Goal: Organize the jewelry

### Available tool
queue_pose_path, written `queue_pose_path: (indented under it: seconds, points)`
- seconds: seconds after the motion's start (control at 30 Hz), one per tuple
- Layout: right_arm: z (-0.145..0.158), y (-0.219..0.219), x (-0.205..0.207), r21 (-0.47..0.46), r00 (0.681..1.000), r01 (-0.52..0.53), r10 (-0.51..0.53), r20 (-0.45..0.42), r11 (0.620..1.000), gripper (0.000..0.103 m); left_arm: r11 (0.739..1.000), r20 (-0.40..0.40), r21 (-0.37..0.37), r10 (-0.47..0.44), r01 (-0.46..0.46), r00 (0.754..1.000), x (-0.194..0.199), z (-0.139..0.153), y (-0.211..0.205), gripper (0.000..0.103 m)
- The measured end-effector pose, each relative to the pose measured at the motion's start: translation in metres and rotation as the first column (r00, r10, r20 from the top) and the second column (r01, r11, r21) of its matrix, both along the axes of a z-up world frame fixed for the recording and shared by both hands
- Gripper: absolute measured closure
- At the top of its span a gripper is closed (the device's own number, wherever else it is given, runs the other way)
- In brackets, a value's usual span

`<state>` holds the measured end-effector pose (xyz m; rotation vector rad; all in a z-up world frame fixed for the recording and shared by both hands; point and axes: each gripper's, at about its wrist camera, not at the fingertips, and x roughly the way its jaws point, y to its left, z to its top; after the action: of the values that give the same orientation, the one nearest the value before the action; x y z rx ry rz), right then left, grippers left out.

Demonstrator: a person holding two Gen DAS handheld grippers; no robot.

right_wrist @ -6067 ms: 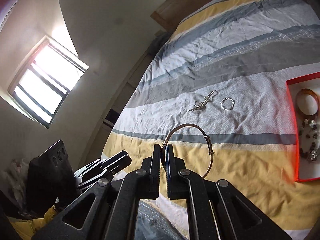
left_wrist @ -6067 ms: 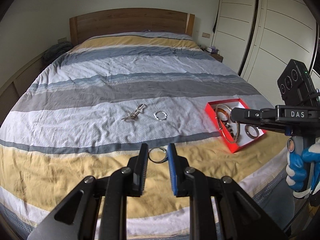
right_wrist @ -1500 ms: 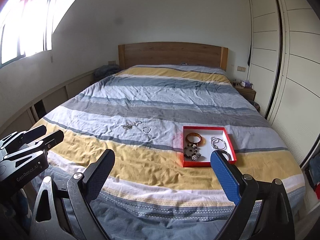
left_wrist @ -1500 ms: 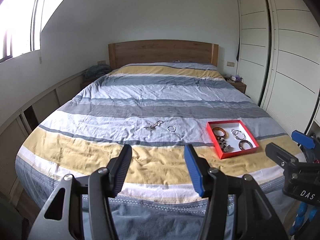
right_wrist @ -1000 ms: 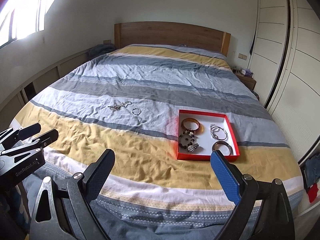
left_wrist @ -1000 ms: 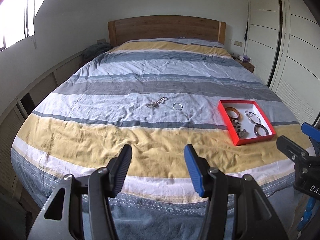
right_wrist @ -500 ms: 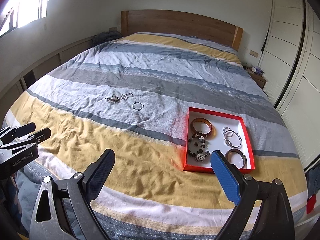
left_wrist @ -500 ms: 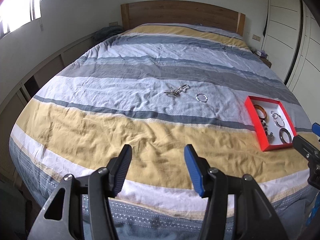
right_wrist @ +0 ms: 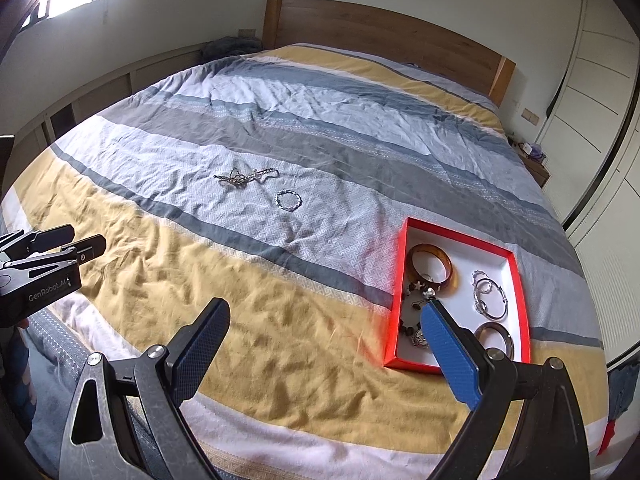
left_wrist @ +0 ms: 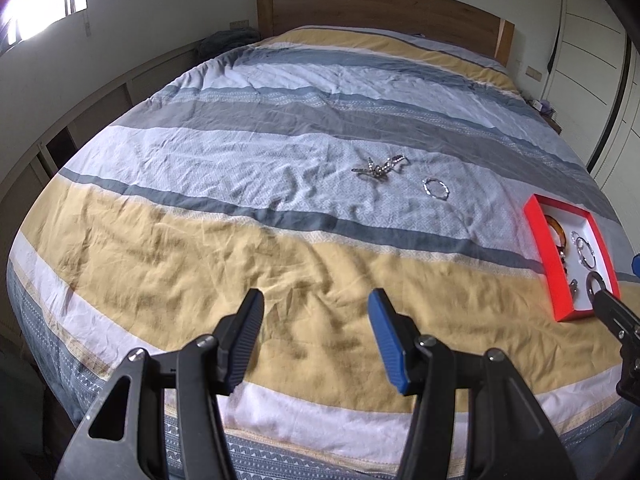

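While both claws (left, right) gape empty, a chain lies on the bed.

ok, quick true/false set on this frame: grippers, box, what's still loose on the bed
1. Both grippers are empty. True: the left gripper and the right gripper stand open with nothing between the fingers.
2. The red box is empty. False: it holds an amber bangle, silver hoops and other pieces.
3. Two pieces lie loose on the bed. True: a chain and a small bracelet on the duvet.
4. The bracelet touches the box. False: it lies apart from it, nearer the chain.
5. The box sits on the yellow stripe only. False: it spans grey and yellow bands.
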<state>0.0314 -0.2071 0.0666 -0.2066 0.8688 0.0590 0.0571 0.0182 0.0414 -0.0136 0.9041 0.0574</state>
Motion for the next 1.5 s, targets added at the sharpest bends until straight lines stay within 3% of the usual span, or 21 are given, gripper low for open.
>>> queue_pose_path:
  seconds: [0.57,0.8,0.9,0.97,1.1,1.5]
  points:
    - [-0.032,0.012,0.048,-0.012,0.998,-0.039,0.039,-0.051,0.999,0.008,1.000,-0.017,0.008,-0.006,0.006,1.000,0.056,-0.026,0.012,0.051]
    - [-0.038,0.001,0.081,0.088,0.997,-0.060,0.063,-0.036,0.994,0.012,0.999,0.009,0.022,-0.027,0.027,1.000,0.094,-0.030,0.019,0.051]
    - [-0.040,-0.003,0.101,0.121,0.997,-0.070,0.075,-0.032,0.990,0.023,0.999,0.027,0.016,-0.034,0.033,0.999,0.113,-0.028,0.024,0.051]
    - [-0.044,-0.006,0.116,0.147,0.996,-0.070,0.076,-0.039,0.987,0.024,0.999,0.039,0.006,-0.043,0.043,0.998,0.127,-0.027,0.024,0.051]
    - [-0.051,-0.011,0.144,0.210,0.996,-0.060,0.071,-0.048,0.976,0.032,0.994,0.064,-0.015,-0.106,0.107,0.992,0.157,-0.028,0.017,0.051]
    - [-0.097,0.000,0.198,0.239,0.990,-0.076,0.102,-0.100,0.968,0.033,0.940,0.019,-0.094,-0.326,0.327,0.945,0.225,-0.078,-0.023,0.051]
